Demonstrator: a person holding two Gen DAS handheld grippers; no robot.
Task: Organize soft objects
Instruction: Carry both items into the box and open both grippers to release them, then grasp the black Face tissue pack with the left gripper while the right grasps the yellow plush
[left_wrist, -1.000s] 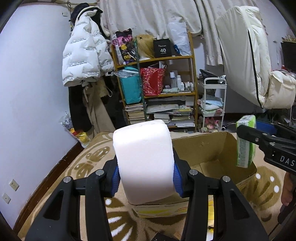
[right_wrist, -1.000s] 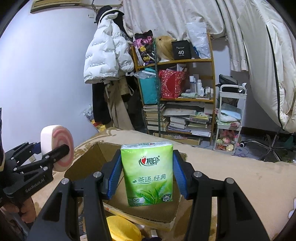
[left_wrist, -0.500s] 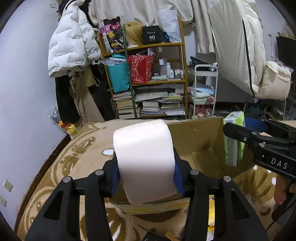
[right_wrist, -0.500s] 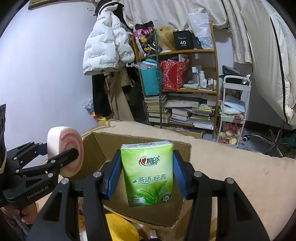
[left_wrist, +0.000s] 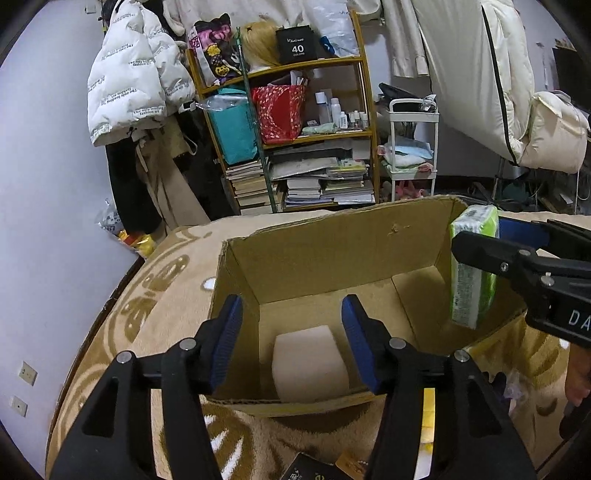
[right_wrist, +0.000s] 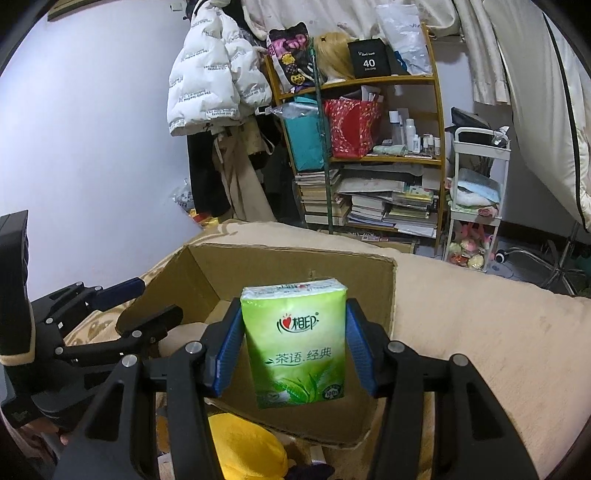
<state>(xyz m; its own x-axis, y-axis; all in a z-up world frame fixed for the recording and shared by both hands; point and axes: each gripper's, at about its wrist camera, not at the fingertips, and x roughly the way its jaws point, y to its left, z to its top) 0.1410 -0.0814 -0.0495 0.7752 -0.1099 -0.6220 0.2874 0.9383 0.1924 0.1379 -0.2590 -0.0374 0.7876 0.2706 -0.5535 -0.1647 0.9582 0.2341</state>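
Observation:
An open cardboard box (left_wrist: 332, 236) stands on a beige patterned blanket. A white foam roll (left_wrist: 310, 363) lies on the box floor at its near wall. My left gripper (left_wrist: 291, 341) is open and empty just above it. My right gripper (right_wrist: 293, 345) is shut on a green tissue pack (right_wrist: 295, 343) and holds it upright over the box's right side; the pack also shows in the left wrist view (left_wrist: 472, 266). In the right wrist view, the left gripper (right_wrist: 122, 306) reaches over the box's (right_wrist: 295, 266) left rim.
A yellow soft object (right_wrist: 247, 446) lies on the blanket in front of the box. A cluttered wooden shelf (left_wrist: 295, 129), a white cart (left_wrist: 413, 144) and a hanging white jacket (left_wrist: 136, 70) stand behind. A wall runs along the left.
My left gripper has opened and let go of the white foam roll, which now lies in the box. Both grippers have moved forward over the box. The right one still holds the pack.

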